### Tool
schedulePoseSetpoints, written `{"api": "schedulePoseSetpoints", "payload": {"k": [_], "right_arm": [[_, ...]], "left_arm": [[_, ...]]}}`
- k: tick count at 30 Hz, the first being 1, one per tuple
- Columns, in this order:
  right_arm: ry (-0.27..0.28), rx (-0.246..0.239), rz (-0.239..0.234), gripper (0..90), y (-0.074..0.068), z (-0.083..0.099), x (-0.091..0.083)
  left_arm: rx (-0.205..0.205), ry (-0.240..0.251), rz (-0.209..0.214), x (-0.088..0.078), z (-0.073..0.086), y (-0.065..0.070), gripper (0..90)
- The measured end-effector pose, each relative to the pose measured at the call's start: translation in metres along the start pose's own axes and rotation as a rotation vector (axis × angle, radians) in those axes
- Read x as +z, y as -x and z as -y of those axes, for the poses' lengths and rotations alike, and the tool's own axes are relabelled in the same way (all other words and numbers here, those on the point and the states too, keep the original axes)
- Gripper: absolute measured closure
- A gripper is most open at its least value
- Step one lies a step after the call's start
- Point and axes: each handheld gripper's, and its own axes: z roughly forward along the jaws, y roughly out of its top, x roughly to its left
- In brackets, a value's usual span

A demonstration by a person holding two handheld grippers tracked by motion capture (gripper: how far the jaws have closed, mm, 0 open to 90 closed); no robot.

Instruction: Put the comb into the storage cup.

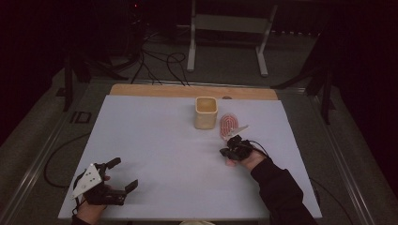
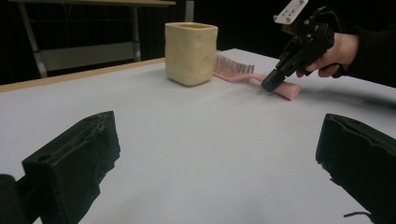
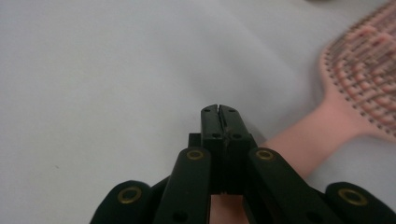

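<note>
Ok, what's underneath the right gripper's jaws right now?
The pink hairbrush handle passes beneath the shut right gripper; the handle's end is hidden under it, on the white table.

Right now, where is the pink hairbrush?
In the high view the pink hairbrush lies on the white table, right of the yellow cup and on the right half, with the right gripper at its handle end.

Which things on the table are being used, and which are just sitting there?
In use:
- pink hairbrush, its handle right beside the shut right gripper
- right gripper

Just sitting:
- cream cup, standing beside the brush
- left gripper, open and holding nothing
</note>
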Motion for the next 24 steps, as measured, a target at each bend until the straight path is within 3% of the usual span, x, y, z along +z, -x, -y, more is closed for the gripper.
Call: {"api": "schedulePoseSetpoints", "payload": {"k": [24], "right_arm": [[0.005,0.098,0.051,90.0,0.030,0.036,-0.030]], "left_arm": [[0.000,-0.006,-0.001,0.001,0.000,0.000,0.2]]}}
